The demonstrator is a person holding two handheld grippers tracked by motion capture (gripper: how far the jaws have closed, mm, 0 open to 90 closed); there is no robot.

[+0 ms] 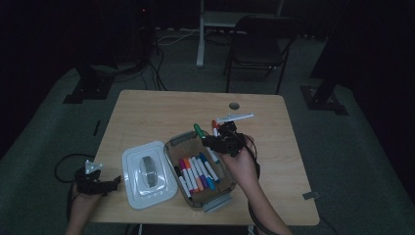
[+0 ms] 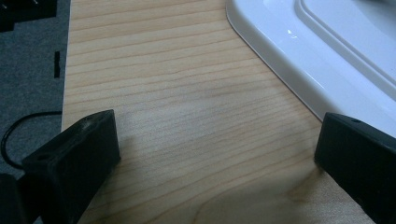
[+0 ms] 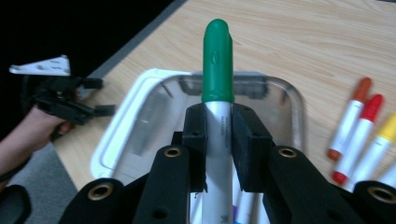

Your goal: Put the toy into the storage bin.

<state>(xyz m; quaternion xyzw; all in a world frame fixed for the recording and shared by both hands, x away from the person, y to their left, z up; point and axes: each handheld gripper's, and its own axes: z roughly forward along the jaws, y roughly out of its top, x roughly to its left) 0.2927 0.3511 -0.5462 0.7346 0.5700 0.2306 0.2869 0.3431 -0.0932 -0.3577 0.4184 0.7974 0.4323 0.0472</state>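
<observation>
High view overhead — gripper views close; all share the table (image 1: pixel 147 105).

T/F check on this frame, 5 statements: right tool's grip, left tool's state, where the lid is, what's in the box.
1. The right tool is shut on a green-capped marker. True.
2. The left tool holds the white lid. False: its jaws stand open over bare table, with the lid's edge beside one jaw.
3. The lid is clipped on the clear box. False: it lies flat on the table beside the box.
4. Several markers lie inside the box. True.
5. The held marker's cap is blue. False: it is green.
</observation>
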